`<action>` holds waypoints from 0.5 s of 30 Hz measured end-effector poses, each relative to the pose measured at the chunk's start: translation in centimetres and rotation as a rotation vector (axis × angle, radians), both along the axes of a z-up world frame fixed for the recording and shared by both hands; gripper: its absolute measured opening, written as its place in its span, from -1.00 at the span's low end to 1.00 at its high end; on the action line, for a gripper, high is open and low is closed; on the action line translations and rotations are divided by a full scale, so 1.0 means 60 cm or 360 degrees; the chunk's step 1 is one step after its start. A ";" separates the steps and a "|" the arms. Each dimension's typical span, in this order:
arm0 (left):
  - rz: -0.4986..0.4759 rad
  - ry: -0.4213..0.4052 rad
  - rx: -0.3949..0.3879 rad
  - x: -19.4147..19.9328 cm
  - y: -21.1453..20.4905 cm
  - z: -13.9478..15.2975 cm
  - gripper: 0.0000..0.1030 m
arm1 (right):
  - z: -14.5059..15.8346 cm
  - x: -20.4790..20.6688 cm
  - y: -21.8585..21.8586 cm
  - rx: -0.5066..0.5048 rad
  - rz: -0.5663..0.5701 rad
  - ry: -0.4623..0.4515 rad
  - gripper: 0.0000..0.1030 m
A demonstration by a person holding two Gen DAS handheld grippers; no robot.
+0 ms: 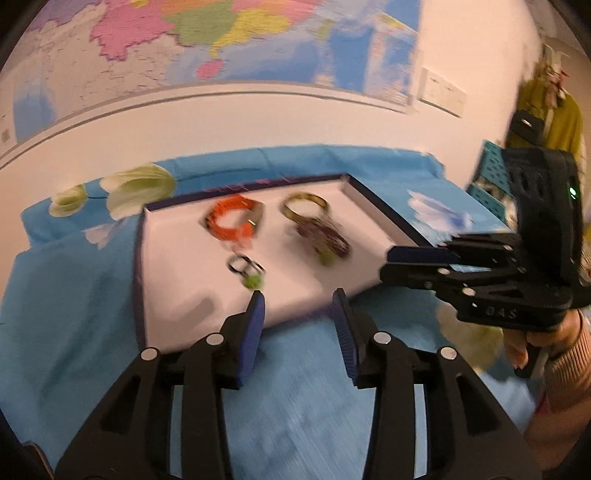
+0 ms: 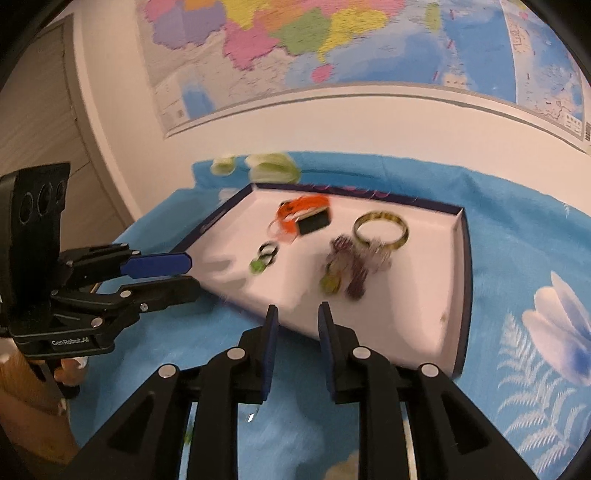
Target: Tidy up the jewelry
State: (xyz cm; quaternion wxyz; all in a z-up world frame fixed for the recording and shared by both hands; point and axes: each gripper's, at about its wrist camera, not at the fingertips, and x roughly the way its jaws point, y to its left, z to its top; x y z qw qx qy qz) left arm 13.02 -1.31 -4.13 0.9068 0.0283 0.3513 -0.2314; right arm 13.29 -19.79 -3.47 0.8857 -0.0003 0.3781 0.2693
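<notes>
A shallow white tray (image 1: 177, 266) (image 2: 413, 295) with a dark blue rim lies on the blue cloth. Inside it are an orange bracelet (image 1: 231, 221) (image 2: 295, 210), a gold bangle (image 1: 304, 206) (image 2: 380, 230), a dark purple beaded piece with a green pendant (image 1: 325, 240) (image 2: 351, 269), and small dark rings with a green bead (image 1: 245, 267) (image 2: 264, 256). My left gripper (image 1: 298, 299) (image 2: 192, 275) hovers open at the tray's near edge, holding nothing. My right gripper (image 2: 298, 310) (image 1: 388, 264) is at the tray's near right corner, jaws narrowly apart and bare.
A blue floral cloth (image 2: 517, 258) covers the table, which stands against a white wall with a large map (image 1: 258, 33). Teal crates (image 1: 491, 173) and a yellow-green garment (image 1: 561, 118) stand to the right. A person's hand (image 1: 535, 339) holds the right gripper.
</notes>
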 end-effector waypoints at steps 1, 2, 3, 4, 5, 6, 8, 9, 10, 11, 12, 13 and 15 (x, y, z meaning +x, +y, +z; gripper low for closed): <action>-0.0042 0.0012 -0.0003 -0.014 -0.003 -0.003 -0.27 | -0.003 -0.009 0.001 -0.0011 0.0014 0.0011 -0.58; -0.0072 0.0027 -0.0006 -0.022 -0.006 -0.007 -0.27 | -0.007 -0.016 0.002 -0.0023 0.0020 0.0019 -0.57; -0.0111 0.0048 -0.0011 -0.032 -0.009 -0.012 -0.27 | -0.011 -0.025 0.003 -0.0040 0.0028 0.0030 -0.56; -0.0132 0.0058 -0.0010 -0.040 -0.012 -0.015 -0.27 | -0.015 -0.032 0.003 -0.0047 0.0037 0.0043 -0.56; -0.0154 0.0064 0.0009 -0.050 -0.016 -0.021 -0.27 | -0.019 -0.040 0.004 -0.0045 0.0047 0.0057 -0.56; -0.0164 0.0064 0.0032 -0.057 -0.018 -0.026 -0.27 | -0.023 -0.048 0.005 -0.0045 0.0060 0.0074 -0.57; -0.0156 0.0061 0.0071 -0.066 -0.018 -0.033 -0.27 | -0.028 -0.061 0.008 -0.0037 0.0083 0.0103 -0.56; -0.0145 0.0065 0.0074 -0.067 -0.016 -0.036 -0.27 | -0.031 -0.071 0.012 -0.0032 0.0114 0.0120 -0.56; -0.0135 0.0073 0.0067 -0.065 -0.012 -0.038 -0.27 | -0.033 -0.080 0.017 -0.0035 0.0139 0.0126 -0.56; -0.0111 0.0084 0.0061 -0.064 -0.007 -0.040 -0.27 | -0.034 -0.087 0.021 -0.0037 0.0161 0.0131 -0.56; -0.0088 0.0088 0.0059 -0.062 -0.002 -0.042 -0.27 | -0.036 -0.098 0.030 -0.0037 0.0202 0.0142 -0.56; -0.0069 0.0093 0.0054 -0.061 0.003 -0.043 -0.27 | -0.037 -0.106 0.036 -0.0038 0.0227 0.0147 -0.56; -0.0044 0.0099 0.0046 -0.056 0.012 -0.044 -0.27 | -0.039 -0.121 0.048 -0.0031 0.0282 0.0158 -0.55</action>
